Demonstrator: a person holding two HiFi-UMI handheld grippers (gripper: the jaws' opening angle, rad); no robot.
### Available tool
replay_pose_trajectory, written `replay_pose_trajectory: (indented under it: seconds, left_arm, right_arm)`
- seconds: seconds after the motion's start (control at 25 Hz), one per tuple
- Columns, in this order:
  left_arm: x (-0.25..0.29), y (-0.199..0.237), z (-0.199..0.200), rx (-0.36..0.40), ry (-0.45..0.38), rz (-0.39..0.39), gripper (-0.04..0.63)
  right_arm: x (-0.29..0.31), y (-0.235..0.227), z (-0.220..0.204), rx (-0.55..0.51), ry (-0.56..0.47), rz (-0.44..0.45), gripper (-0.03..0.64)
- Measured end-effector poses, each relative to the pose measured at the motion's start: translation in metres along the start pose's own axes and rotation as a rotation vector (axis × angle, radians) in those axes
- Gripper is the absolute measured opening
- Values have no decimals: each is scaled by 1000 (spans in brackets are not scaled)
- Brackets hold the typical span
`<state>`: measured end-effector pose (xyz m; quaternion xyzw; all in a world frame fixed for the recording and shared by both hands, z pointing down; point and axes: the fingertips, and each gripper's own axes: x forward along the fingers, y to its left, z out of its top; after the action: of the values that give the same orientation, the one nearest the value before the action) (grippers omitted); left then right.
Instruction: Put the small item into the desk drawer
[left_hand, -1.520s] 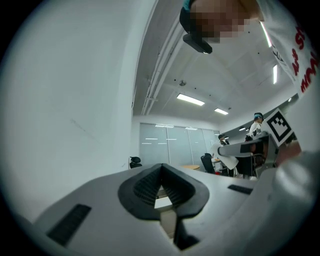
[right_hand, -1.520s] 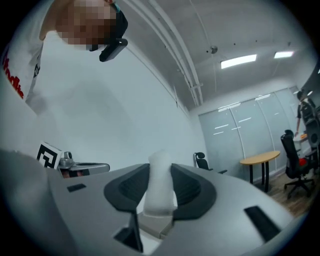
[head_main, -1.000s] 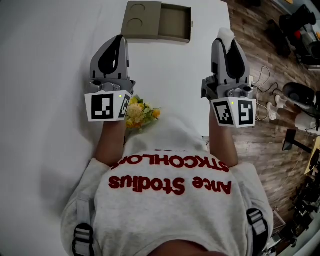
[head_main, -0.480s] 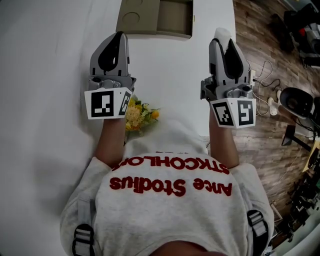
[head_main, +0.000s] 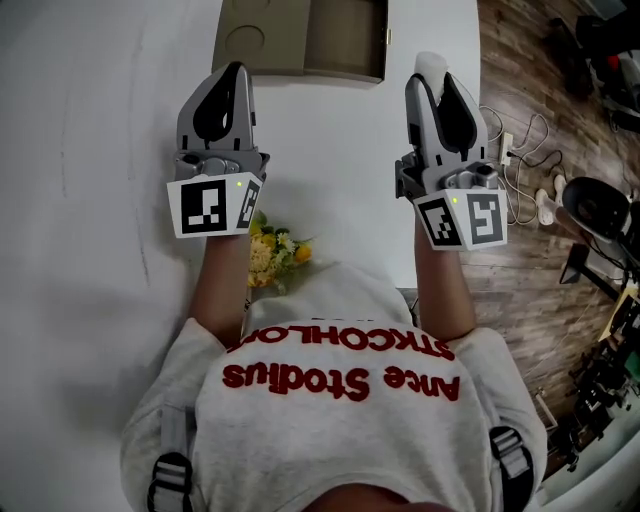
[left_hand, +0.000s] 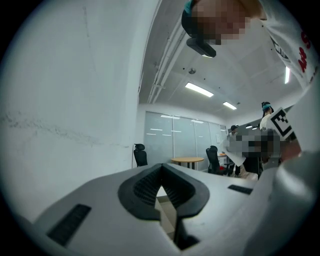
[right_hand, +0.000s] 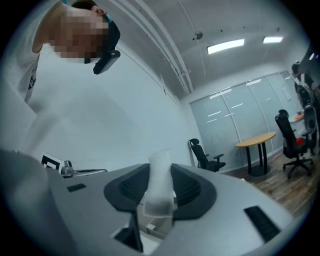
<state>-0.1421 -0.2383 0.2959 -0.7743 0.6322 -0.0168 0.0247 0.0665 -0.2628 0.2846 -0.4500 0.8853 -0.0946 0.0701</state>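
A tan desk drawer (head_main: 345, 40) lies open on the white desk (head_main: 90, 150) at the top of the head view, and its left part has round recesses. My right gripper (head_main: 432, 72) is shut on a small white item (head_main: 428, 62), whose end sticks out past the fingertips beside the drawer's right corner. In the right gripper view the white item (right_hand: 160, 187) stands upright between the black pads. My left gripper (head_main: 232, 72) reaches the drawer's near edge, its pads together at the tips with nothing between them. In the left gripper view a bit of the tan drawer (left_hand: 167, 212) shows below the pads.
A bunch of yellow flowers (head_main: 268, 252) lies on the desk close to the person's chest, behind the left gripper. The desk's right edge runs just right of the right gripper; beyond it is wooden floor with cables (head_main: 520, 200).
Both grippers have moved forward toward the drawer, so their tips now reach its near edge. The flowers have slid back toward the person's chest. The white item stays gripped.
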Motion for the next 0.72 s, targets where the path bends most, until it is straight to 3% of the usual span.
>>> replay_pose_trajectory:
  seconds: [0.48,0.72]
  left_arm:
    - [57,29,-76,0,93,36,8]
    - [63,38,-113,-16,140,49,8]
  right_arm:
    - [82,-32,-103,-11,181,18,137]
    - [111,-43,-166,-88,315,22,138]
